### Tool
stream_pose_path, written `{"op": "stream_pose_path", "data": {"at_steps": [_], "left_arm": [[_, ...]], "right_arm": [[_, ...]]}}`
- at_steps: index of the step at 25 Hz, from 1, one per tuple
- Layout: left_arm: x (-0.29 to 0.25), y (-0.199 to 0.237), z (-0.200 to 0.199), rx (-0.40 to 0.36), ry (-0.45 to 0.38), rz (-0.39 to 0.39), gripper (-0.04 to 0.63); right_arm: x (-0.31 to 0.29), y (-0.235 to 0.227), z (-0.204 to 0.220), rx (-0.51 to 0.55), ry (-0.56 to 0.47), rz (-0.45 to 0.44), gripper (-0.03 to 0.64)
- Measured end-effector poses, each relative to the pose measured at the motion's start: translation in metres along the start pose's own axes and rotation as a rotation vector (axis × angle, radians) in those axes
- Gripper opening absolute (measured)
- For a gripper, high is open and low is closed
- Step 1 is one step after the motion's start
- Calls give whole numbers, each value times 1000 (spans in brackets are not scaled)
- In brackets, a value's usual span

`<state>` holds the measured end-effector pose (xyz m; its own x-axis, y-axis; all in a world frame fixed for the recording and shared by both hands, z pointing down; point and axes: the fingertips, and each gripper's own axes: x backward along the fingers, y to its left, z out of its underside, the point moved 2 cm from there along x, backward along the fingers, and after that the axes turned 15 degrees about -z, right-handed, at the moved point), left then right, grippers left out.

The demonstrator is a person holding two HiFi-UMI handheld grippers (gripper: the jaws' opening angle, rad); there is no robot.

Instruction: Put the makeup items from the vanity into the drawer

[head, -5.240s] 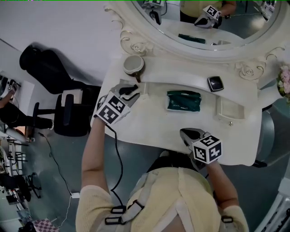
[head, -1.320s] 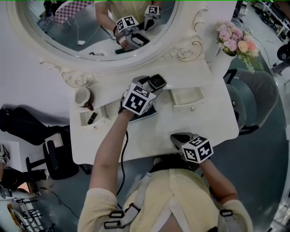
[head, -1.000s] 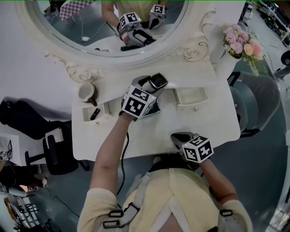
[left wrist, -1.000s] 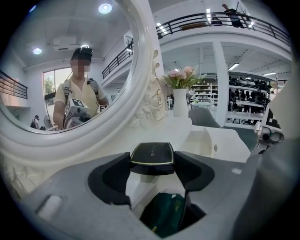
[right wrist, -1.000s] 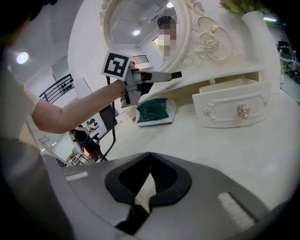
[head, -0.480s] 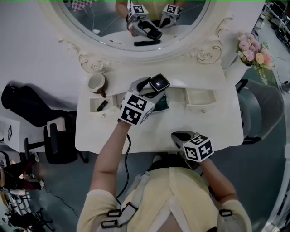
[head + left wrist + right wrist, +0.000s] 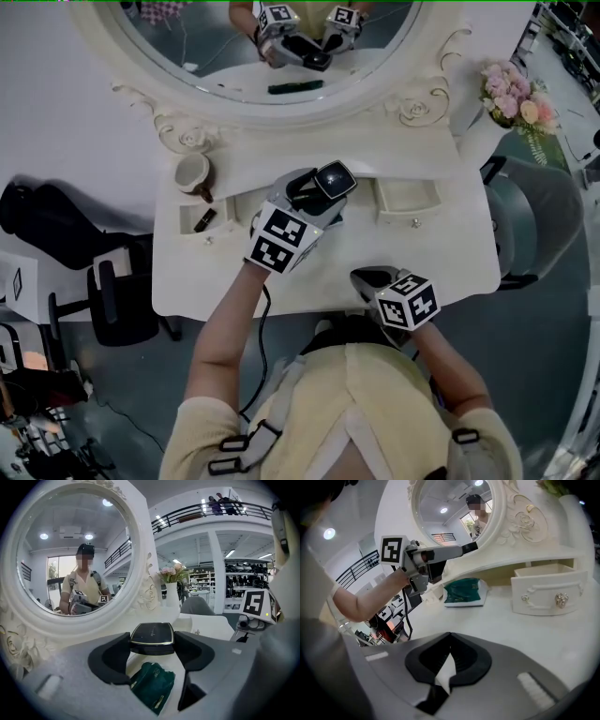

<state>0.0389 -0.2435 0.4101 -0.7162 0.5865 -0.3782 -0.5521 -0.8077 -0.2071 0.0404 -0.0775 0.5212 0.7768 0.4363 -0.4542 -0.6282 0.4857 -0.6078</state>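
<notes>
A black square compact [image 7: 152, 638] with a gold rim sits between the jaws of my left gripper [image 7: 152, 645], which is shut on its two sides. In the head view the compact [image 7: 335, 178] hangs over the vanity top, in front of the low shelf, with the left gripper [image 7: 322, 185] behind it. Under the jaws lies a green pouch [image 7: 152, 686], also seen flat on the top in the right gripper view [image 7: 464, 591]. The right-hand drawer [image 7: 408, 197] stands open [image 7: 548, 592]. My right gripper [image 7: 367, 278] rests shut near the front edge [image 7: 443, 677], nothing in it.
A small left drawer [image 7: 187, 225] is open with a dark lipstick [image 7: 203, 220] inside. A cup [image 7: 192, 172] stands on the shelf at the left. The oval mirror [image 7: 272, 47] rises behind. Pink flowers [image 7: 511, 94] stand at the far right, and a grey chair [image 7: 534, 216] is beside the vanity.
My left gripper went from the left drawer to the shelf and took hold of the compact. Over the last second it holds the compact just off the shelf. The right gripper has stayed put.
</notes>
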Motion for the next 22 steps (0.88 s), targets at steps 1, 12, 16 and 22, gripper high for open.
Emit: {"op": "stream_pose_path", "data": {"at_steps": [1,12,16,22], "left_arm": [[-3,-5,0,-2,2,17,307],[-50,-78,-14,-38,59,198,307],[-67,-99,-16,-35,100,232,307],[-83,-124,-13,-18,178,256,307]], "right_arm": [[3,-2,0,-6,-7,11,6],[53,-25,20,-90,-94,139,6],[67,-29,28,-115,-120,168,6],[79,-31,39,-143,-148,192,6]]}}
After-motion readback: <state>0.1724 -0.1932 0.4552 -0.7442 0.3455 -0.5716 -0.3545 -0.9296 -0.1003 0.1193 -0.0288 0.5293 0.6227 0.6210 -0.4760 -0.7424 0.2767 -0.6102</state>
